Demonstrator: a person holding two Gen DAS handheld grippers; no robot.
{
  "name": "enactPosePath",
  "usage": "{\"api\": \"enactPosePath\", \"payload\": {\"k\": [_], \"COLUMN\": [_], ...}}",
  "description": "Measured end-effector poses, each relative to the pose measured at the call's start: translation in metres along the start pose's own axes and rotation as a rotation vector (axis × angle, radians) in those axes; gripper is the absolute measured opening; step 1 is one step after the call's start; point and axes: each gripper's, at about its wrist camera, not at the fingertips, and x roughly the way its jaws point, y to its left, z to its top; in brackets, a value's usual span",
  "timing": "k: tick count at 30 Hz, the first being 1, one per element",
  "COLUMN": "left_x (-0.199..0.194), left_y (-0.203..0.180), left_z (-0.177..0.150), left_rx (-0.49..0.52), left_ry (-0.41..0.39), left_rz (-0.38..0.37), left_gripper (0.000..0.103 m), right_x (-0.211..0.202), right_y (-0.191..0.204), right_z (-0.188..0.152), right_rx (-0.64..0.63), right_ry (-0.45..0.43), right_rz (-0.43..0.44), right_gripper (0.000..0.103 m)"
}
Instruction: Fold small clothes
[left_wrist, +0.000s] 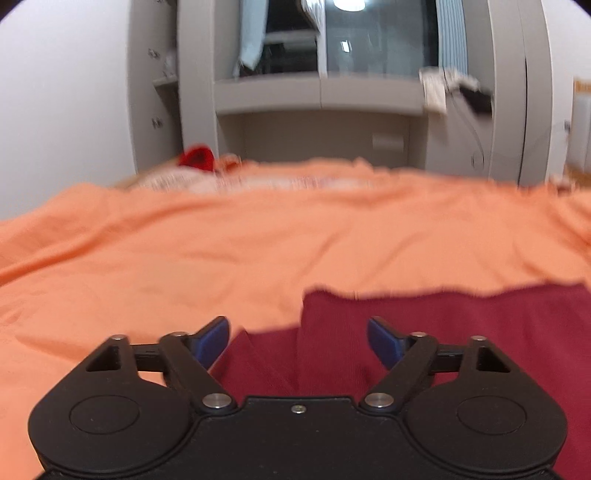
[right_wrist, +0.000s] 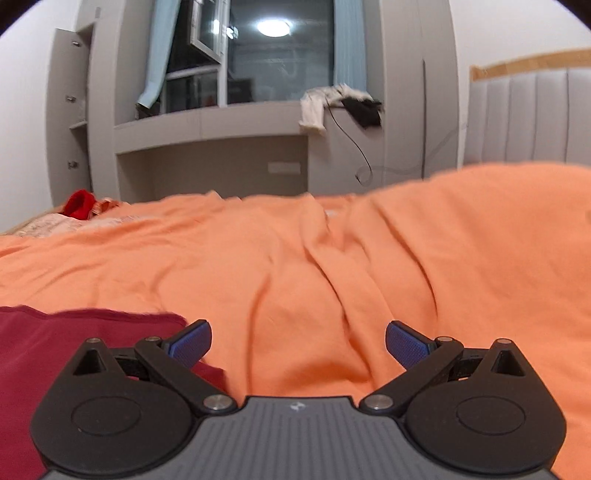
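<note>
1. Your left gripper (left_wrist: 298, 341) has its blue pads spread wide with nothing pinched between them; the dark red garment (left_wrist: 424, 332) lies flat directly beneath and ahead of it.
2. Your right gripper (right_wrist: 298, 345) also stands with its jaws apart and empty, hovering over the orange bedsheet (right_wrist: 332, 266); the dark red garment (right_wrist: 74, 332) sits at its left side, passing under the left finger.
3. The garment shows a fold edge in the left wrist view, though blur makes it hard to say how many layers there are.
4. At the far left edge of the bed lies a bright red item (right_wrist: 79, 203) beside some pale patterned fabric (right_wrist: 48, 225).
5. Behind the bed, a white cloth (right_wrist: 314, 109) and a black object (right_wrist: 364, 109) rest on the grey ledge (right_wrist: 207, 125) under the window.
</note>
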Motion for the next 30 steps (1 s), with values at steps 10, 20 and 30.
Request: {"api": "enactPosePath", "payload": {"k": [10, 20, 30], "left_x": [-0.076, -0.132, -0.165], "left_y": [0.027, 0.039, 0.034], "left_z": [-0.006, -0.051, -0.102], "left_rx": [-0.157, -0.224, -0.309], "left_ry": [-0.163, -0.182, -0.091], "left_rz": [0.019, -0.008, -0.144], "left_gripper": [0.102, 0.102, 0.102], "right_x": [-0.064, -0.091, -0.100], "right_y": [0.038, 0.086, 0.139], "right_z": [0.007, -0.015, -0.047], "right_rx": [0.000, -0.027, -0.164], "right_ry": [-0.121, -0.137, -0.101], "right_rz": [0.119, 0.219, 0.285], "right_gripper": [0.103, 0.103, 0.103]}}
